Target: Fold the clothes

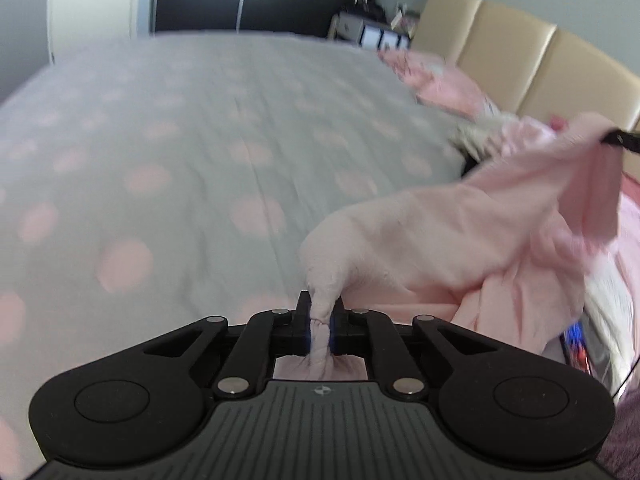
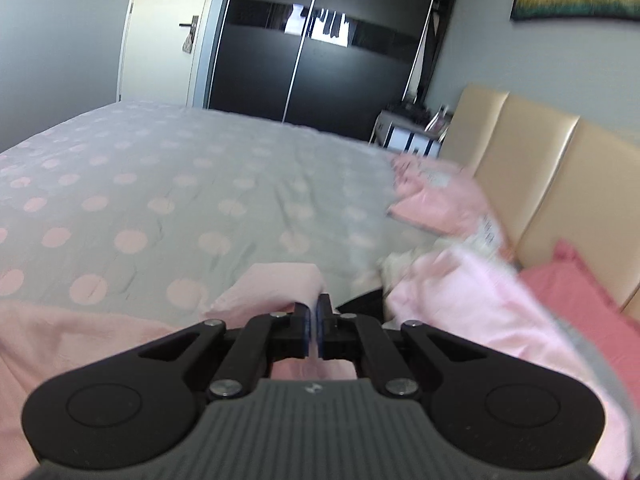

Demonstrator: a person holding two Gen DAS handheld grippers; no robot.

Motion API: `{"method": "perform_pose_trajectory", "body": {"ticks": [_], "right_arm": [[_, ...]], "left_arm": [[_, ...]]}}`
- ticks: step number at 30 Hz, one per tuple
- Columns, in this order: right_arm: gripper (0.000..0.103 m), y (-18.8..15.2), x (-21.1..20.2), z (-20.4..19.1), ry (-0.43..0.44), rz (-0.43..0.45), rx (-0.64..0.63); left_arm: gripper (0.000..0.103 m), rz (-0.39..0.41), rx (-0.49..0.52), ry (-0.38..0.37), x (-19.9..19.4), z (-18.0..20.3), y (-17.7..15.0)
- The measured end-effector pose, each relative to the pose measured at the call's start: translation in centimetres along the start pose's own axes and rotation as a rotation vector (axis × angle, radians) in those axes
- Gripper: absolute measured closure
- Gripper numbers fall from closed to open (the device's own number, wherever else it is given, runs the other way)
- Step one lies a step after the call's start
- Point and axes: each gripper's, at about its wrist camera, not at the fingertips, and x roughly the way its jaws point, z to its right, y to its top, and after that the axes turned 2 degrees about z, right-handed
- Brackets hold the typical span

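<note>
Pink garment [image 1: 460, 240]: motion-blurred, kind unreadable; lower part cut by the right frame edge. Right hand-held gripper [image 1: 618, 138]: only a dark tip shows in the left view. Pile of clothes [image 2: 440, 200] by the headboard [image 2: 540, 168]: smeared, items indistinct.

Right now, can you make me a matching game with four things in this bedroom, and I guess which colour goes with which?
Things:
1. garment pinched in the left gripper
2. wardrobe
3. headboard
4. bedspread

Colours:
A. beige
B. grey with pink dots
C. pale pink
D. black

Right pairs: 1-C, 2-D, 3-A, 4-B
</note>
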Motion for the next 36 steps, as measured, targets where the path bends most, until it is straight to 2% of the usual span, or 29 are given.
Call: {"method": "perform_pose_trajectory", "body": {"ticks": [4, 7, 9, 11, 13, 15, 17, 21, 25, 27, 31, 35, 36], "right_arm": [[0.099, 3.8, -3.8, 1.4, -0.061, 0.108, 0.009], [0.099, 6.2, -6.3, 2.4, -0.081, 0.186, 0.033], [0.099, 7.3, -7.4, 2.9, -0.072, 0.208, 0.069], [0.099, 7.4, -7.9, 2.9, -0.053, 0.213, 0.092], [0.099, 6.8, -7.7, 2.4, -0.037, 0.199, 0.088], [0.099, 5.1, -6.5, 1.7, -0.01, 0.147, 0.087], [0.099, 2.7, -4.9, 1.2, 0.025, 0.075, 0.1], [0.099, -4.0, -1.6, -0.2, 0.065, -0.107, 0.126], [0.099, -11.1, 1.3, -2.3, 0.099, -0.332, 0.096], [0.099, -14.5, 2.4, -3.2, 0.116, -0.44, 0.067], [0.099, -18.3, 3.1, -4.3, 0.17, -0.59, 0.048], [0.095, -19.7, 2.2, -5.0, 0.225, -0.634, -0.024], [0.092, -19.8, 1.9, -5.1, 0.236, -0.638, -0.027]], "left_arm": [[0.098, 0.169, 0.039, 0.11, -5.9, -2.1, 5.3], [0.098, 0.303, 0.052, 0.187, -10.9, -3.6, 8.8], [0.098, 0.378, 0.053, 0.218, -14.0, -4.2, 10.5], [0.098, 0.411, 0.073, 0.235, -15.9, -4.2, 11.4], [0.098, 0.399, 0.094, 0.244, -16.5, -4.3, 11.5], [0.098, 0.354, 0.114, 0.249, -15.6, -4.4, 10.6], [0.098, 0.277, 0.129, 0.249, -13.7, -4.7, 8.8], [0.098, 0.048, 0.145, 0.223, -8.6, -6.0, 3.2], [0.098, -0.161, 0.217, 0.196, -4.8, -6.1, -2.4], [0.098, -0.246, 0.26, 0.177, -4.5, -6.1, -5.2], [0.098, -0.379, 0.348, 0.151, -3.1, -6.1, -8.5], [0.095, -0.479, 0.388, 0.09, -2.7, -6.5, -10.3], [0.095, -0.476, 0.391, 0.08, -3.0, -6.5, -10.3]]}}
